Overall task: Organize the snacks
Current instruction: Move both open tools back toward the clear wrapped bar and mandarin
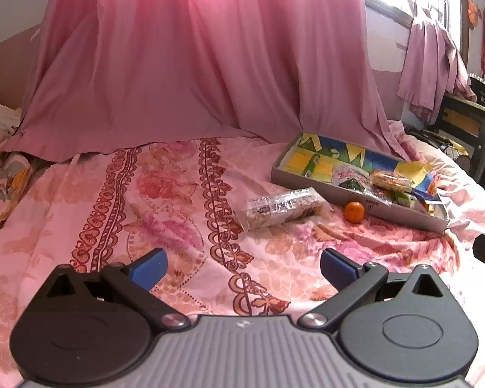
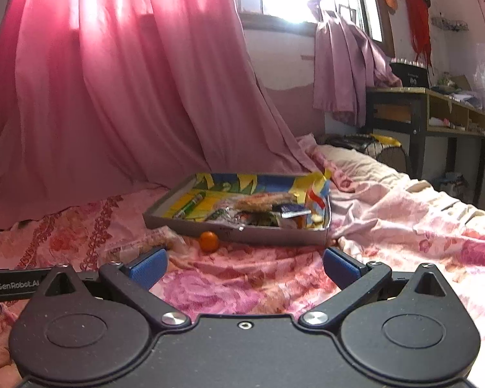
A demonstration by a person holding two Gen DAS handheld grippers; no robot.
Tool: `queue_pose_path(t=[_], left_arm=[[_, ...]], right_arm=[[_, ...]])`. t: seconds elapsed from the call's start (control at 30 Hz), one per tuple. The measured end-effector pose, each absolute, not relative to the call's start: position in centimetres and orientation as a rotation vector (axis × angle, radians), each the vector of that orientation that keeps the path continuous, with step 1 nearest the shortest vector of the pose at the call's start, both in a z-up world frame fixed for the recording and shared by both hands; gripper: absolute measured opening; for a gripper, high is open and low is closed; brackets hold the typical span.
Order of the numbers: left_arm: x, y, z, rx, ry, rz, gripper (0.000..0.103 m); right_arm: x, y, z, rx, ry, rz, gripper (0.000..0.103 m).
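A shallow grey box (image 1: pixel 310 182) (image 2: pixel 274 236) with a colourful lining lies on the pink floral bedspread and holds several snack packets (image 1: pixel 388 184) (image 2: pixel 262 207). A small orange (image 1: pixel 354 212) (image 2: pixel 209 241) sits on the bed against the box's near wall. A clear packet of biscuits (image 1: pixel 283 208) (image 2: pixel 142 242) lies on the bed left of the orange. My left gripper (image 1: pixel 244 268) is open and empty, short of the packet. My right gripper (image 2: pixel 245 266) is open and empty, short of the orange and box.
A pink curtain (image 1: pixel 194 64) (image 2: pixel 113 80) hangs behind the bed and drapes onto it. A desk (image 2: pixel 436 113) with shelves stands at the right past the bed's edge. Rumpled bedding (image 2: pixel 420 213) lies right of the box.
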State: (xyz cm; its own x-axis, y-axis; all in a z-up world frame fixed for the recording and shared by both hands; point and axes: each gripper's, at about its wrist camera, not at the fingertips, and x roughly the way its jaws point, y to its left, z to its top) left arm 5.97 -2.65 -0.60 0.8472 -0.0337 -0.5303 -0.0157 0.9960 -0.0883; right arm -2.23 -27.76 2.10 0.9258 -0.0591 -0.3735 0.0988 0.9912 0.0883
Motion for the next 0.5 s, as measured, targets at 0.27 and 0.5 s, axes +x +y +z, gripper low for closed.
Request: queue_pose_path(t=[0.27,0.5], left_arm=[[6.4,-2.9,-1.0,-0.074,0.595,0.002,0.103],[6.9,-2.8,-1.3,-0.089,0.605,-0.01,0.103]], right_arm=[[-1.1,-27.5,1.2,0.084,0.463,-0.097,0.102],[-0.7,-27.6,0.9,0.082,0.487,-0.093,0.102]])
